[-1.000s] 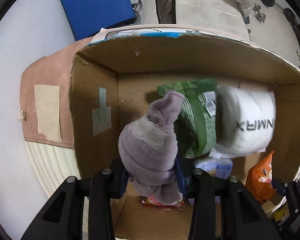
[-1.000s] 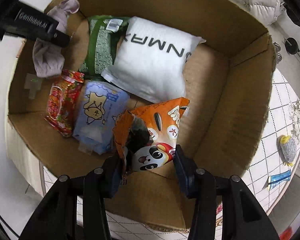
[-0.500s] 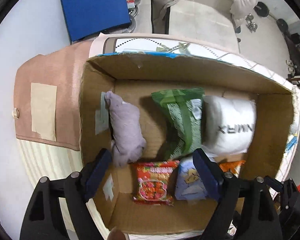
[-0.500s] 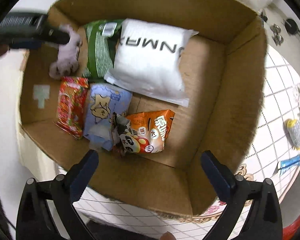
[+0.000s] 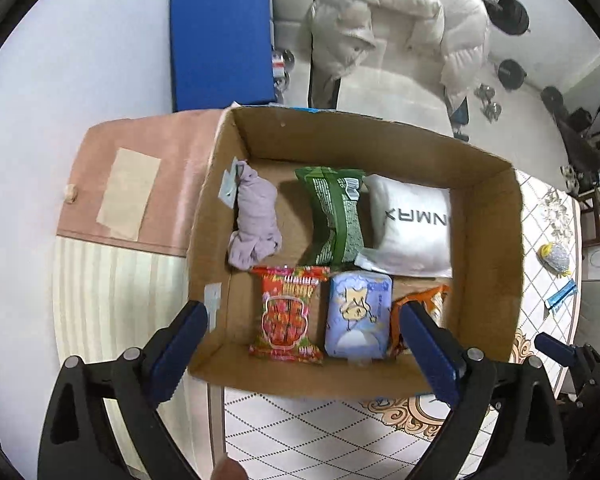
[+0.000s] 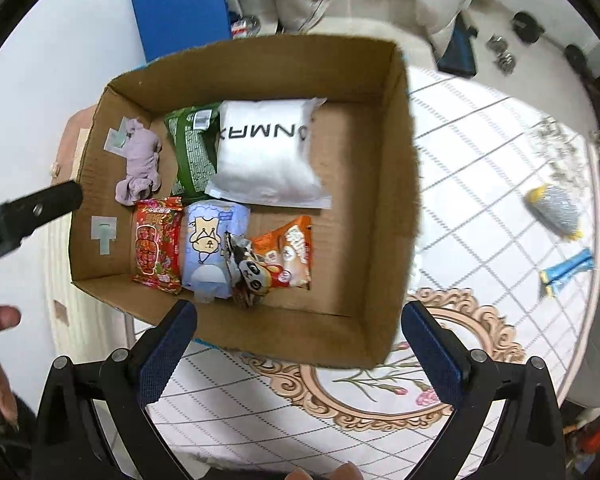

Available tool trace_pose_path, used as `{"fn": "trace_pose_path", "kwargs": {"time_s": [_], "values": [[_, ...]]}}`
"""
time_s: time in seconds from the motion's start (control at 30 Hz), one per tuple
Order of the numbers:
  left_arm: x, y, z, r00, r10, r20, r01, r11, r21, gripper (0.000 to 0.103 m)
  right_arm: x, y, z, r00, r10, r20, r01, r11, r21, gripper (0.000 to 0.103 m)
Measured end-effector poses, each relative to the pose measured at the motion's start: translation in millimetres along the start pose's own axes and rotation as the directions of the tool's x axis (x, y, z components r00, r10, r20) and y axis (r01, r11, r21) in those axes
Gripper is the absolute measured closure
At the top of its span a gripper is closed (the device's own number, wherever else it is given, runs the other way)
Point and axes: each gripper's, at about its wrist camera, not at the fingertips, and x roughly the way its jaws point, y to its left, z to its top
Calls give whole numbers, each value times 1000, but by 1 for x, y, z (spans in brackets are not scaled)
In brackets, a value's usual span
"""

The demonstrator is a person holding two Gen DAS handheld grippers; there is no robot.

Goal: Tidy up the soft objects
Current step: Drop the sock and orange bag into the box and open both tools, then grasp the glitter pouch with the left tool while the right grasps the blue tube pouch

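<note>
A cardboard box (image 5: 492, 248) (image 6: 396, 160) stands on the table and holds several soft things. The lilac cloth bundle (image 5: 256, 220) (image 6: 140, 160) lies by its left wall. Beside it lie a green packet (image 5: 334, 216) (image 6: 192, 148) and a white pillow pack (image 5: 412, 228) (image 6: 266, 156). In the front row are a red packet (image 5: 288, 316) (image 6: 156, 246), a pale blue pack (image 5: 358, 316) (image 6: 210, 248) and an orange panda snack bag (image 5: 420, 300) (image 6: 280, 258). My left gripper (image 5: 304, 344) hangs above the box, jaws opening wide, nothing between them. My right gripper (image 6: 298, 344) is open and empty above the box's near wall.
The table carries a patterned white cloth (image 6: 480, 208) to the right, with a silver-and-yellow item (image 6: 556, 210) and a blue wrapper (image 6: 568, 270) on it. A pink-and-cream surface (image 5: 140, 184) lies left of the box. A blue mat (image 5: 220, 44) and a white jacket (image 5: 392, 28) lie beyond.
The left gripper let go of the lilac cloth, the right let go of the orange snack bag. Both opened wide and rose, so the whole box now shows.
</note>
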Motion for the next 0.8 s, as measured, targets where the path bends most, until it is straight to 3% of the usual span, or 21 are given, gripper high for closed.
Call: {"fn": "trace_pose_path", "kwargs": {"time_s": [0.43, 0.67, 0.8], "values": [[-69, -10, -69, 985, 70, 157, -74, 997, 17, 4, -79, 10, -60, 982, -14, 187, 15, 1000, -6, 0], [-89, -24, -84, 979, 80, 187, -88, 995, 37, 4, -102, 15, -76, 976, 31, 215, -25, 999, -33, 0], [-98, -35, -81, 979, 66, 192, -76, 996, 42, 4, -107, 2, -78, 974, 93, 207, -92, 996, -14, 0]]}}
